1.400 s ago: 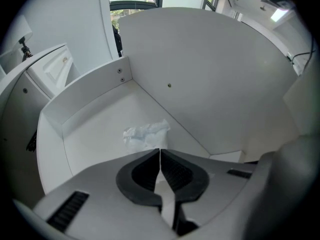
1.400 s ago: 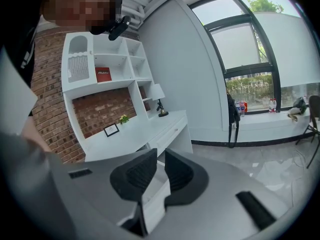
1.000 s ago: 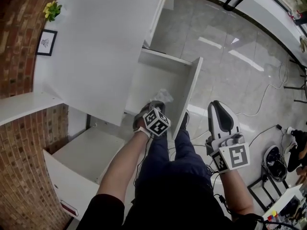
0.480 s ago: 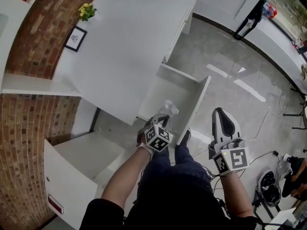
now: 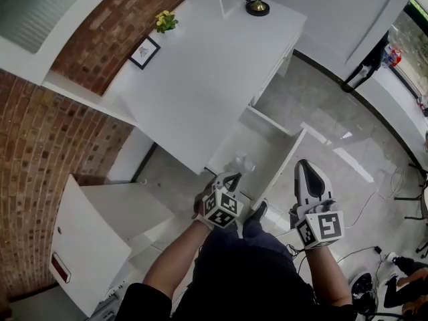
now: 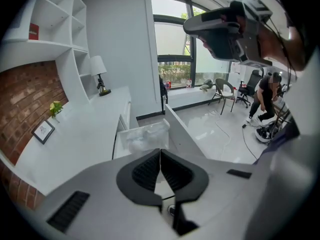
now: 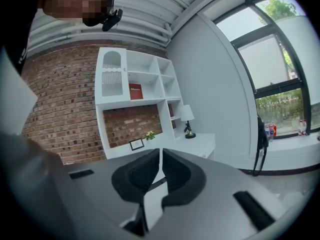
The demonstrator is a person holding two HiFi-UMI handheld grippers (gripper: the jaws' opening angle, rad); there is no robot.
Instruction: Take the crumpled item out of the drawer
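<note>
The crumpled item [image 5: 242,162] is a wad of clear plastic, pinched at the tips of my left gripper [image 5: 234,174], which is shut on it. It hangs above the near end of the open white drawer [image 5: 262,141]. In the left gripper view the crumpled item [image 6: 145,136] sits just past the closed jaws of the left gripper [image 6: 160,150], with the drawer's front panel [image 6: 183,134] behind it. My right gripper [image 5: 305,168] hovers to the right of the drawer, shut and empty. Its jaws meet in the right gripper view, where the right gripper [image 7: 161,152] faces the shelves.
The white desk [image 5: 207,79] carries a lamp [image 5: 256,2], a small plant [image 5: 165,21] and a picture frame [image 5: 145,52]. A second white drawer [image 5: 100,229] stands open at lower left. A brick wall [image 5: 47,152] lies on the left. A person [image 6: 265,96] stands far off.
Both grippers have risen. The left one has lifted the crumpled item up from inside the drawer to above its front end. The head view now shows more of the desk.
</note>
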